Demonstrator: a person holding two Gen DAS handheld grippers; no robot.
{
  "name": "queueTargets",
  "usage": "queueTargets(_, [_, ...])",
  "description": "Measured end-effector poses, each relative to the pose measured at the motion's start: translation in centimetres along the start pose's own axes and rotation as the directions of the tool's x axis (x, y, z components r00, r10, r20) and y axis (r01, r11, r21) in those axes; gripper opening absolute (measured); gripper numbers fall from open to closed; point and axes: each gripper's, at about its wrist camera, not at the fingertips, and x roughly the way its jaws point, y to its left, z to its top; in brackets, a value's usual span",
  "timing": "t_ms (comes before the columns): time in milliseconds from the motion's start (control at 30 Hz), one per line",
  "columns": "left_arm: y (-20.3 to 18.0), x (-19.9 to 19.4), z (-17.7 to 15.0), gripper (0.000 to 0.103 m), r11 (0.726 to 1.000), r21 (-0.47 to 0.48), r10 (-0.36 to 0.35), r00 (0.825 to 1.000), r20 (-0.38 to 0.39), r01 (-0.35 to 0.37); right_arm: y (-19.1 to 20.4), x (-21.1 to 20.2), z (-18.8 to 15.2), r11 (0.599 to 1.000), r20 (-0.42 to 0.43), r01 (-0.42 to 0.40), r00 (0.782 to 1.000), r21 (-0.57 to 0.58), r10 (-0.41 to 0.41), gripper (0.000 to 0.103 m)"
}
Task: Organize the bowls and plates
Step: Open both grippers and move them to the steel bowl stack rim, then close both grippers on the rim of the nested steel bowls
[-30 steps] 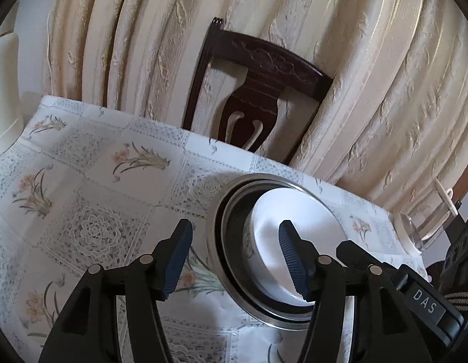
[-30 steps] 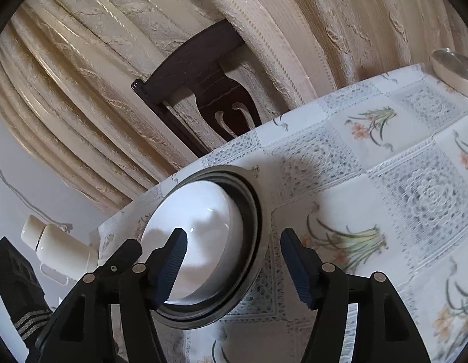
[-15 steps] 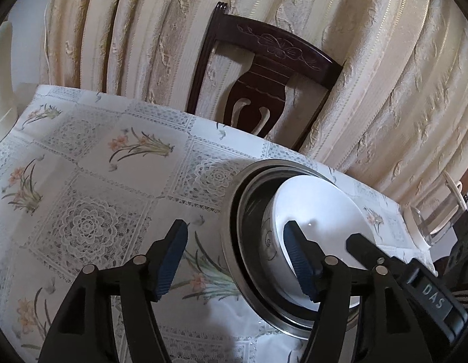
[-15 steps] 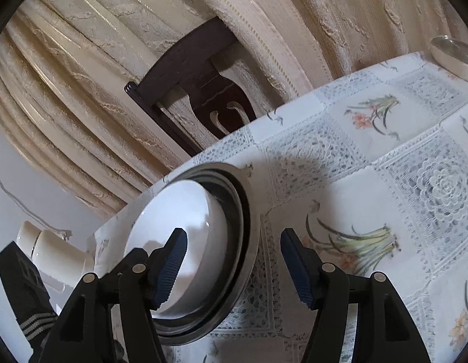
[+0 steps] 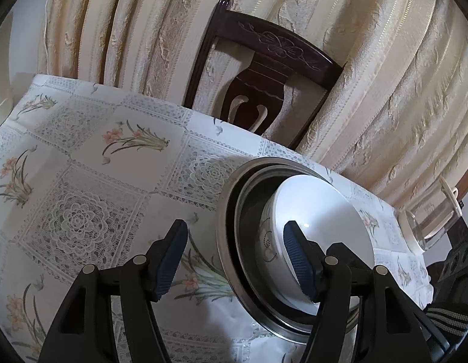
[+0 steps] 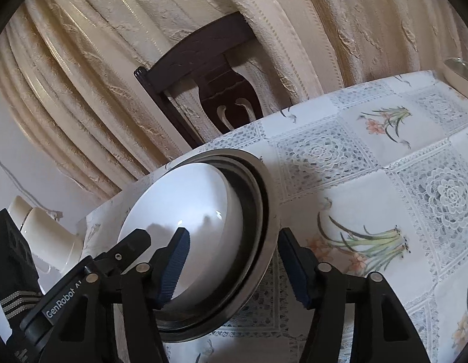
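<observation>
A white bowl with a dotted scroll pattern sits inside nested steel bowls on the flowered tablecloth. My left gripper is open and straddles the stack's left side: one finger is outside the steel rim, the other over the white bowl. In the right wrist view my right gripper straddles the right side of the steel bowls. Its jaws are closing, with one pad inside the white bowl and the other right beside the steel rim. I cannot see either pad pressing.
A dark wooden chair stands behind the table's far edge against cream curtains. A clear glass jug is to the right of the bowls. A white cup and a glass dish sit at the table's ends.
The right gripper's jaws have narrowed a little around the rim. The bowls look larger and nearer in both views, and more of the white bowl's patterned side shows in the left view.
</observation>
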Motion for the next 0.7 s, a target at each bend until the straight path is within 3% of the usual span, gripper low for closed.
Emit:
queueTargets(100, [-0.19,0.13,-0.15,0.067,1.000,0.009,-0.002,1.000,0.000,0.002,0.04,0.13,0.00,1.000,-0.005,-0.005,1.000,-0.006,0.005,0.051])
queueTargets(700, [-0.85,0.00,-0.63,0.053,0.999,0.028,-0.025,1.000,0.014,0.025,-0.16,-0.14,0.09,1.000,-0.005,-0.019,1.000,0.014,0.019,0.047])
